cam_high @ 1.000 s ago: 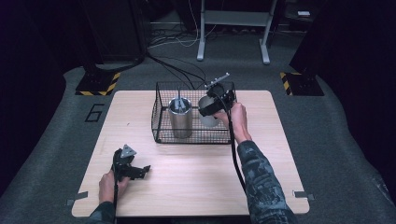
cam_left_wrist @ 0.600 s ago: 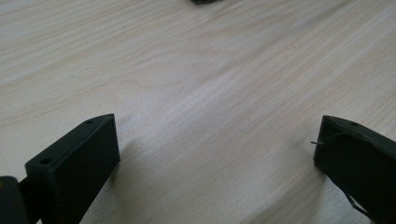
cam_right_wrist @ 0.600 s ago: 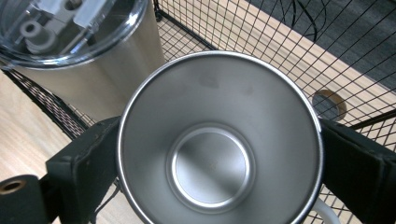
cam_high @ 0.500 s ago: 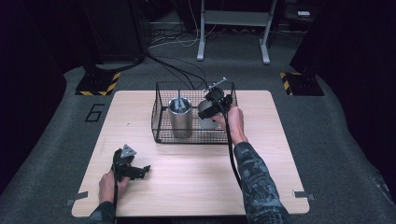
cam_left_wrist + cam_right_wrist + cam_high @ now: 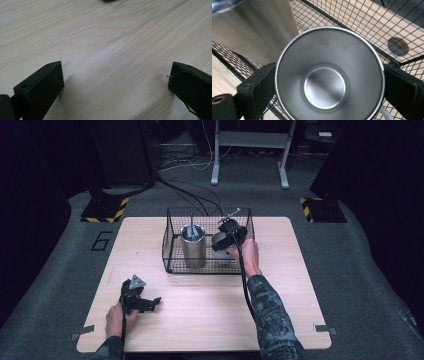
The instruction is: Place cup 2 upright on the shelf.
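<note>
Steel cup (image 5: 329, 75) sat clamped between the jaws of the right hand-held gripper (image 5: 226, 236), inside the wire basket (image 5: 172, 251) on the table (image 5: 200, 300), beside a taller steel tumbler (image 5: 192, 245). Left hand-held gripper (image 5: 142, 299) rested near the table's front left, jaws wide apart and empty.

A shiny metal cup (image 5: 329, 75) sits between the two black jaws of the right gripper (image 5: 329, 100), one jaw pressed on each side. We look straight down into the cup and see its round bottom. Behind it stands a tall metal can (image 5: 259, 27). Both are inside a black wire basket (image 5: 362, 22). The wooden bench (image 5: 384, 30) shows through the wires, with a round hole (image 5: 397, 46) in it.
</note>
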`<action>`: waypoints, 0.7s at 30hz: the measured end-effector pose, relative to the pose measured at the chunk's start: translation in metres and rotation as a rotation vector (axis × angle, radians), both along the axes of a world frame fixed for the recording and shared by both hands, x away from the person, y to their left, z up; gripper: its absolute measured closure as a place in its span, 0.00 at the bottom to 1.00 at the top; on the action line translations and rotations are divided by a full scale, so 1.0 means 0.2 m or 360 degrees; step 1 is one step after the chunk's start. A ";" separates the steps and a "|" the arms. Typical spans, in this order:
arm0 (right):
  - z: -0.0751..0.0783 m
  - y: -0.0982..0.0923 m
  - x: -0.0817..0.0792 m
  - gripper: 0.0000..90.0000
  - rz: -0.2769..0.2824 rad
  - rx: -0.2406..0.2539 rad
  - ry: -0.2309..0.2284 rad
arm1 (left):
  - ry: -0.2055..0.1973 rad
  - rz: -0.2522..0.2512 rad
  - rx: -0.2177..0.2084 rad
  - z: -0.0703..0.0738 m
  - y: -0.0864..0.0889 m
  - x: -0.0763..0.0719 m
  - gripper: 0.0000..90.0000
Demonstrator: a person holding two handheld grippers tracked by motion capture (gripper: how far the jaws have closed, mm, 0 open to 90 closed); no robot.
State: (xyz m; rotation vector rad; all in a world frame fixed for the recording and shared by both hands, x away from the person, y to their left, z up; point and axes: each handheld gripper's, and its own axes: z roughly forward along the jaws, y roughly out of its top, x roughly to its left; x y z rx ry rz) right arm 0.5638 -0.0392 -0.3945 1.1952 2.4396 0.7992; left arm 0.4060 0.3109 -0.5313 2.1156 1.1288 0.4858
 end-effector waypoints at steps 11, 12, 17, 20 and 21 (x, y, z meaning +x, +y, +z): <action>-0.07 0.03 0.01 0.06 0.0003 -0.0039 0.0030 | 0.0002 -0.0004 -0.0004 0.00 0.00 0.00 0.00; -0.07 0.03 0.01 0.06 -0.0014 -0.0032 0.0037 | 0.0003 -0.0004 -0.0004 0.00 0.00 0.00 0.00; -0.08 0.04 0.01 0.06 -0.0007 -0.0030 0.0053 | -0.0002 -0.0001 -0.0002 0.00 0.00 0.00 0.00; -0.09 0.04 0.02 0.06 -0.0012 -0.0051 0.0057 | -0.0002 -0.0002 -0.0001 0.00 0.00 0.00 0.00; -0.10 0.04 0.02 0.06 -0.0008 -0.0057 0.0063 | -0.0003 0.0001 -0.0004 0.00 0.00 0.00 0.00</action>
